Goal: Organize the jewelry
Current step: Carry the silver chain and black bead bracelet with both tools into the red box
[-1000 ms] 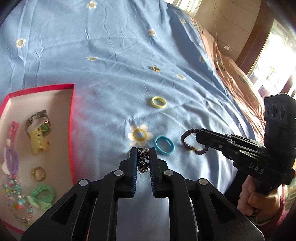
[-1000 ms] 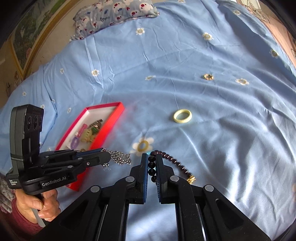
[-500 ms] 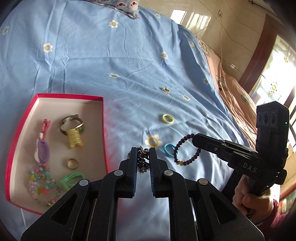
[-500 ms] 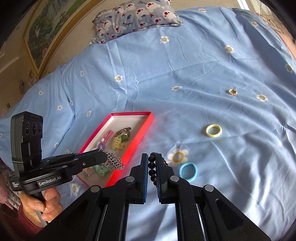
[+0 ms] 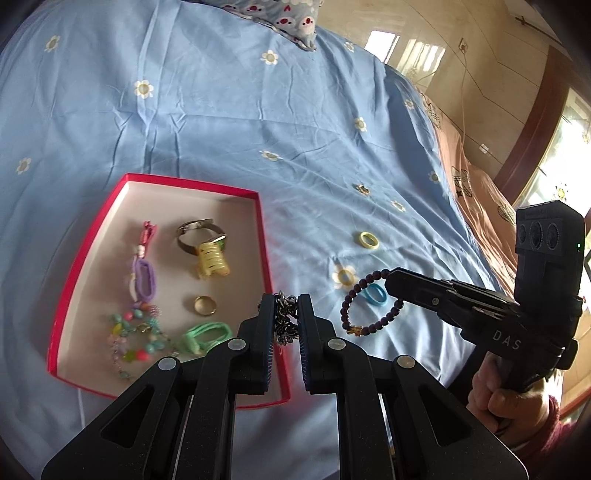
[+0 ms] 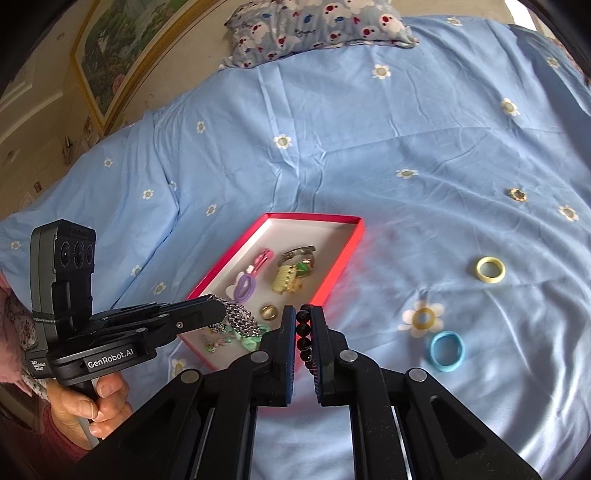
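Left gripper (image 5: 283,317), clamping a silver chain (image 5: 284,325), hangs over the red tray's (image 5: 264,236) right edge; right gripper (image 6: 303,332) pinches a beaded bracelet (image 5: 369,306) farther right.

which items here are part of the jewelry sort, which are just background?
In the job:
- silver metal chain in left gripper
- dark purple bead bracelet in right gripper
- red shallow box
- yellow ring, blue ring, small gold ring

Background:
- patterned pillow
- framed painting

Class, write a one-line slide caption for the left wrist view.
Left tool grips a metal chain beside the red jewelry box; right tool holds a beaded bracelet.
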{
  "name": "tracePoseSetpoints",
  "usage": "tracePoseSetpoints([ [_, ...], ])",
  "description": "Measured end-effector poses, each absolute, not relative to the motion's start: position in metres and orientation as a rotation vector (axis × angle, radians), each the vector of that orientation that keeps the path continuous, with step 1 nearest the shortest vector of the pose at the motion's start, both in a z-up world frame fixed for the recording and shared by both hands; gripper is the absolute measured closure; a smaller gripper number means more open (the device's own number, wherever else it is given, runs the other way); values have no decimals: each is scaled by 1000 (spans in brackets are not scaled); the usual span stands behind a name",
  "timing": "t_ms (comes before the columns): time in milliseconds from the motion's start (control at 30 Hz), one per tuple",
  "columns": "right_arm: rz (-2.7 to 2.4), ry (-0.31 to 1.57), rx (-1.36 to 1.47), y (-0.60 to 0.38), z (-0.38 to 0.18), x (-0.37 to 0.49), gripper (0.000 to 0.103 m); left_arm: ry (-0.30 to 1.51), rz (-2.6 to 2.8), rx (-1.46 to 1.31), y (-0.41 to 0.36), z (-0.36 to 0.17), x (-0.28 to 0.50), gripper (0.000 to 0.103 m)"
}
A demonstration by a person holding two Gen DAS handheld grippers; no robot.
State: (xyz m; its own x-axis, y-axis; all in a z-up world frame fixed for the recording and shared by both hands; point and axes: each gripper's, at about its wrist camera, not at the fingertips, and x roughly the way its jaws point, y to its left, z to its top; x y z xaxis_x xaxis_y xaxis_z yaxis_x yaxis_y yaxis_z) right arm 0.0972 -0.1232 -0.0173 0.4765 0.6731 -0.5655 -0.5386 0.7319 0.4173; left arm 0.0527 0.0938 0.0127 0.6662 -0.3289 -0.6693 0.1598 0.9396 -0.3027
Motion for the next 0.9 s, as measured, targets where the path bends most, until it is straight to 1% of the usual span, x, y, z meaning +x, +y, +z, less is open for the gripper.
tracePoseSetpoints([
  [567,858,802,136,-50,-23,106,96,822,-171,-266,145,-7,54,93],
  [900,875,875,92,-18,-52,115,96,873,-122,-290,171,-34,55,93],
])
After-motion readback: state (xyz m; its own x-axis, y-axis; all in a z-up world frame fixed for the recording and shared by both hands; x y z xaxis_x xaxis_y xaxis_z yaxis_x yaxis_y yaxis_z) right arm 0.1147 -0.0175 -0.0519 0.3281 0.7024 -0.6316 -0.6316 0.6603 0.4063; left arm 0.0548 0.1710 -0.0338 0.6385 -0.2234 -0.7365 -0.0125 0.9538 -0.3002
